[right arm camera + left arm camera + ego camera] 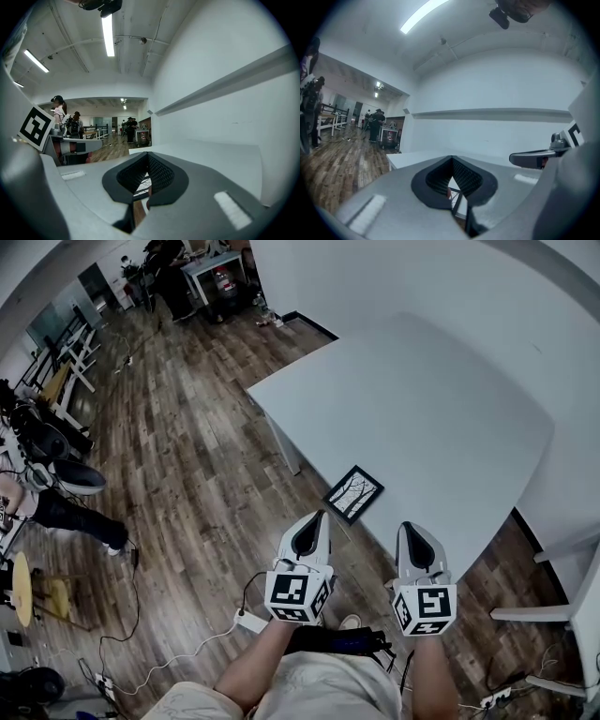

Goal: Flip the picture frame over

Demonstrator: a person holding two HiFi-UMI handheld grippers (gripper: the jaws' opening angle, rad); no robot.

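Nearest you, both arms reach forward over your lap, a marker cube topping each tool. Your left gripper [315, 517] has its jaws together at the tips, nothing clamped between them; its own view shows the black pads meeting in a point. Your right gripper [406, 527] reads the same, jaws closed on nothing. The two are held side by side, a little apart, both pointing at the near edge of the counter [422, 409]. On the wood floor [187, 474] by your left forearm lies a white power strip [249, 621] with its cable trailing off to your left. Just past the left gripper's tips, not touching either tool, the picture frame [353, 493] lies flat on the counter close to that near edge, turned at an angle to it. It has a black border and is face up, showing a pale, branch-like drawing. The rest of the white counter runs back to the wall. Further off to your left, someone's dark-trousered leg [80, 515] stretches across the floor. At the far end of the room, a dark figure [169, 273] stands near a white table [214, 263].
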